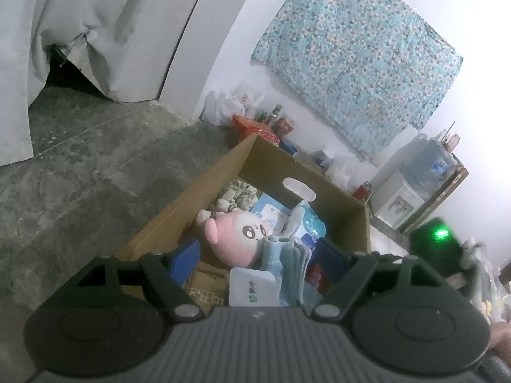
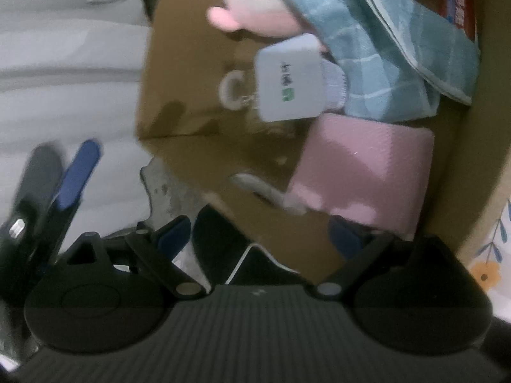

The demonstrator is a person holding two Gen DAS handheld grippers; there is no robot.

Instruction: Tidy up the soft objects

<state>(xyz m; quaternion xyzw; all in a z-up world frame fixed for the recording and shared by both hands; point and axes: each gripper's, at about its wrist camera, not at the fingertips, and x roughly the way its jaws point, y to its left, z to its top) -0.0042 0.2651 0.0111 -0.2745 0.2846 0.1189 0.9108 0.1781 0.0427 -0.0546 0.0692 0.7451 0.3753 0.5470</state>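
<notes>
Cardboard box, centre frame, already filling: pink plush, blue towel, pink folded cloth lower right in right view. We hover left hand-held gripper spread, empty; right hand-held gripper released, empty. We can't see leftovers outside.

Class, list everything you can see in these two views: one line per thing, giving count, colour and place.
box: one, brown, on the floor
plush: one, pink and white, in the box
towel: one, blue, beside the plush
packet: one, white, by the towel
pink cloth: one, folded, in the box
patterned cloth: one, turquoise, on the wall
left gripper: open, above the box
right gripper: open, over the box
</notes>
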